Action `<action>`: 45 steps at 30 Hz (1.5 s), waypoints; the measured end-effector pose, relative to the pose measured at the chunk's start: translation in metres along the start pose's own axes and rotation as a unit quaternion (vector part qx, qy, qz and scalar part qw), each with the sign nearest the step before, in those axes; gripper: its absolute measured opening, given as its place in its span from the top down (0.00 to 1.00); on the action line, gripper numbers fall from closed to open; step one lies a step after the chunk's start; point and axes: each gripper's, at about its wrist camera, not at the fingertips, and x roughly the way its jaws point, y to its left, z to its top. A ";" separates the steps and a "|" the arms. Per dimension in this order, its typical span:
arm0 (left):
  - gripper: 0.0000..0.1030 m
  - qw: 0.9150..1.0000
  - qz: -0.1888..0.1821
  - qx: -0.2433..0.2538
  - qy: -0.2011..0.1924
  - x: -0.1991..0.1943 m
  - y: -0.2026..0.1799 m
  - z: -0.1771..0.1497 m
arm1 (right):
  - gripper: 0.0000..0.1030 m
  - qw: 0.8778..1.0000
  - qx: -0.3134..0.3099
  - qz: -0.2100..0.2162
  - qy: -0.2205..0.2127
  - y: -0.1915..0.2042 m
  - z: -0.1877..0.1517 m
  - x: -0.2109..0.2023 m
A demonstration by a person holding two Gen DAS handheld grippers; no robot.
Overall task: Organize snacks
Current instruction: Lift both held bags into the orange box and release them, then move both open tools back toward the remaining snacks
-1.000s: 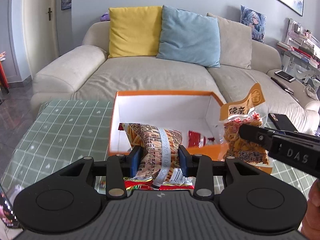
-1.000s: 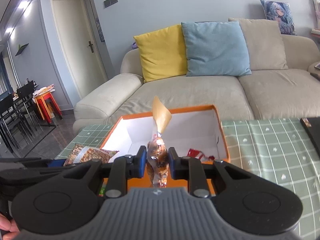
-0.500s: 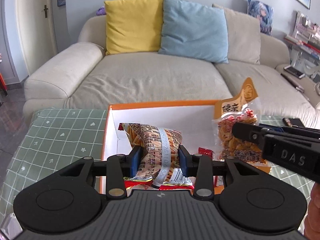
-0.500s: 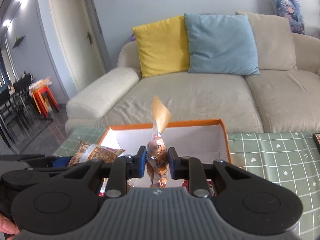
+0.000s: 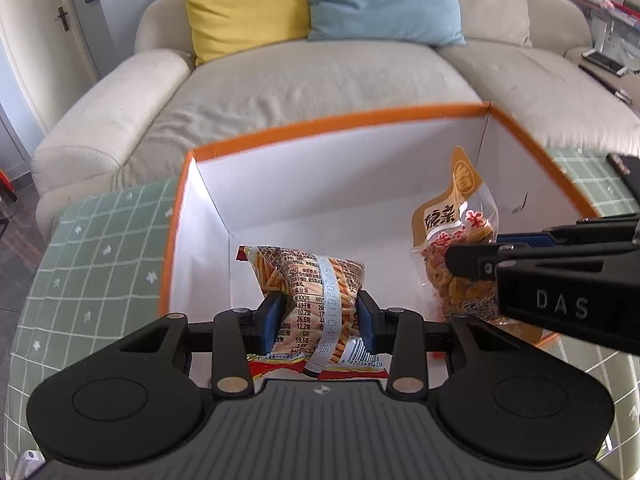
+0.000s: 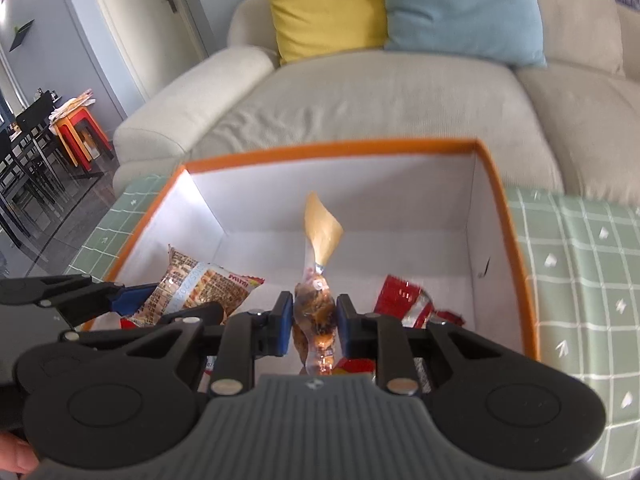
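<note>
snack packs: two in hand, both over the open orange-rimmed box [image 5: 332, 128]. left gripper [image 5: 320, 316] is clamped on the stick-snack bag [image 5: 316, 280], blue pads pressing its sides; bag hangs above the white box floor near the left inner wall, printed back side facing the camera. right gripper [image 6: 311, 320] is clamped on the clear pouch with the tan header [image 6: 316, 304], gripped edge-on; header flap sticks up past the fingers. in the left wrist view that pouch [image 5: 460, 256] sits to the right of the stick-snack bag, apart from it, inside the box outline, with the right gripper's body coming in from the right edge. a red-and-white pack [image 6: 408, 304] already lies on the box floor toward the right side; another red pack edge shows under the left gripper's bag. box sits on a green grid tablecloth [image 5: 100, 248]. beige sofa [image 5: 320, 80] behind, with yellow cushion [image 5: 244, 4] and blue cushion [image 5: 384, 0]. a fingertip shows at the bottom-left corner of the right wrist view.
</note>
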 end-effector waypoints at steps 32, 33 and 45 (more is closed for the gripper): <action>0.20 0.998 0.053 0.019 -0.012 -0.017 -0.006 0.002 | 0.43 0.995 -0.046 -0.086 0.020 0.002 -0.014 -0.006; 0.20 0.998 0.053 0.016 -0.015 -0.021 -0.005 0.002 | 0.38 0.995 -0.047 -0.091 0.017 0.003 -0.014 -0.010; 0.20 0.995 0.046 -0.041 -0.084 -0.087 0.007 -0.015 | 0.17 0.991 -0.051 -0.099 -0.071 0.011 -0.038 -0.083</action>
